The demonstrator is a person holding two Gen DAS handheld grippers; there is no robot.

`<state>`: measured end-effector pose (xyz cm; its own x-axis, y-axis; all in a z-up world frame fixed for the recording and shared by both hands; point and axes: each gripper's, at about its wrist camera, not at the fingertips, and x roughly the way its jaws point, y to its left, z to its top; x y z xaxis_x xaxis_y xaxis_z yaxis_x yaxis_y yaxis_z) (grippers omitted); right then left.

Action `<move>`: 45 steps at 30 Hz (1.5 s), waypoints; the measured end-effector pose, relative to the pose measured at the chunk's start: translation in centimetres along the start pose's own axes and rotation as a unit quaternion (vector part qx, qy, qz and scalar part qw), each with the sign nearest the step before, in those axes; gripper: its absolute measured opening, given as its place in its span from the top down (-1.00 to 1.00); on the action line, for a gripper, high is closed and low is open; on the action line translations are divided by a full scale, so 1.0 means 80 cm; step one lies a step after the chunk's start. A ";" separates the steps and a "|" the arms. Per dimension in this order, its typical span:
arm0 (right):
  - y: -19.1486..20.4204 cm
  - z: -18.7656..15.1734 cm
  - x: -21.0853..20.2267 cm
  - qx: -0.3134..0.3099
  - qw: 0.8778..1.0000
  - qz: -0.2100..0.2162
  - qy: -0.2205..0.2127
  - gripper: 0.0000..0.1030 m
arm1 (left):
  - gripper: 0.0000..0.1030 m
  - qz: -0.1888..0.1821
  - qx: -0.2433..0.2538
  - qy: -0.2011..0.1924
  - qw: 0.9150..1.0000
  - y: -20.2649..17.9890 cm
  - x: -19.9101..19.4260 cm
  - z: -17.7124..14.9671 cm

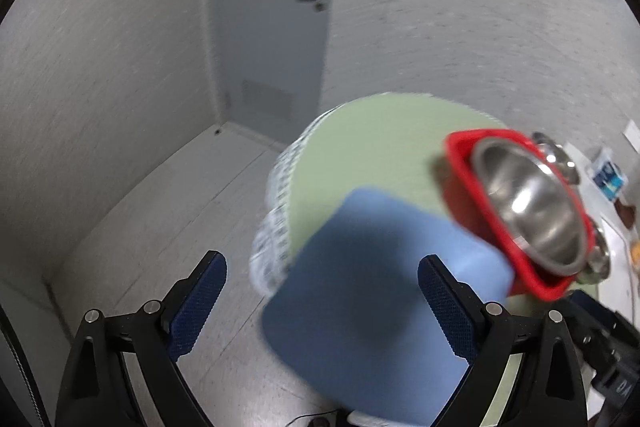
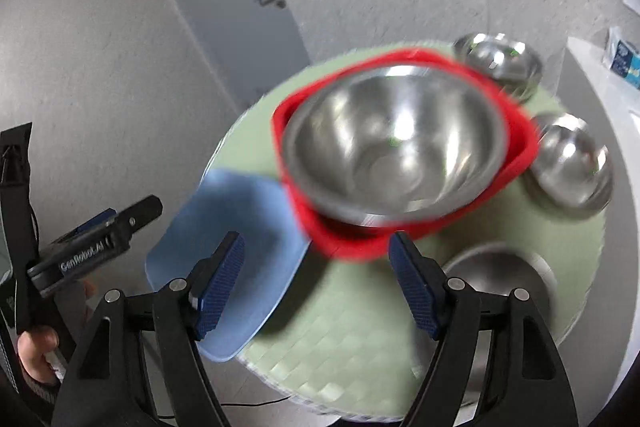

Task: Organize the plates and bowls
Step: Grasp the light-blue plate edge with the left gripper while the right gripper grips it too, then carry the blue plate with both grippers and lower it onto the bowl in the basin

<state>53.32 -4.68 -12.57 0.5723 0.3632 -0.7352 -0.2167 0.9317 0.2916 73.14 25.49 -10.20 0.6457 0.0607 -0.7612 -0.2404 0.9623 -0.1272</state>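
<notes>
Though both views are motion-blurred, the layout reads clearly enough, near to far. Nearest in the right wrist view, the right gripper (image 2: 316, 277) has its jaws released, spread wide w/ nothing between them; the blue pads frame a gap over the green round worktop (image 2: 352, 339). Just past the left pad lies a blue plate (image 2: 224, 263), flat, overhanging the worktop's near-left edge, its long axis running from near-left up toward the centre. Straight ahead of the jaws, slightly above their gap, sits a red square dish (image 2: 516, 163) carrying a large steel bowl (image 2: 394, 143); the dish's near corner seems to overlap the blue plate's far edge, but blur makes contact uncertain. To the near right is a flat steel plate (image 2: 500, 279); farther right a steel bowl (image 2: 568, 167), and farthest back another steel bowl (image 2: 500, 67). The left gripper (image 1: 322, 297), seen also at the far left of the right view, has jaws likewise released and empty. In its own view the blue plate (image 1: 372, 299) fills the gap between its pads, approx. dead ahead, while the red dish (image 1: 460, 187) w/ bowl (image 1: 532, 211) lies off to its right. Judgement: left gripper is nearer the blue plate, right gripper is better lined up on the red dish & bowl.
</notes>
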 end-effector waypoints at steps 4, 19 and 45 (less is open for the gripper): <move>0.018 -0.022 0.029 -0.004 0.999 0.009 0.032 -0.49 | -0.82 0.003 -0.026 0.025 0.999 0.027 0.010 -0.031; 0.059 -0.041 0.105 -0.061 0.994 0.009 0.088 0.34 | 0.55 -0.046 -0.027 0.080 0.995 0.039 0.053 -0.049; 0.015 0.088 -0.002 -0.081 0.995 -0.026 -0.044 0.34 | 0.57 -0.133 0.059 -0.049 0.988 -0.071 -0.048 0.064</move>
<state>58.54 -3.64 -7.79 0.6519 0.3195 -0.6877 -0.3056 0.9407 0.1474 75.76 21.18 -3.30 0.7432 -0.1793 -0.6445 0.0303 0.9714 -0.2354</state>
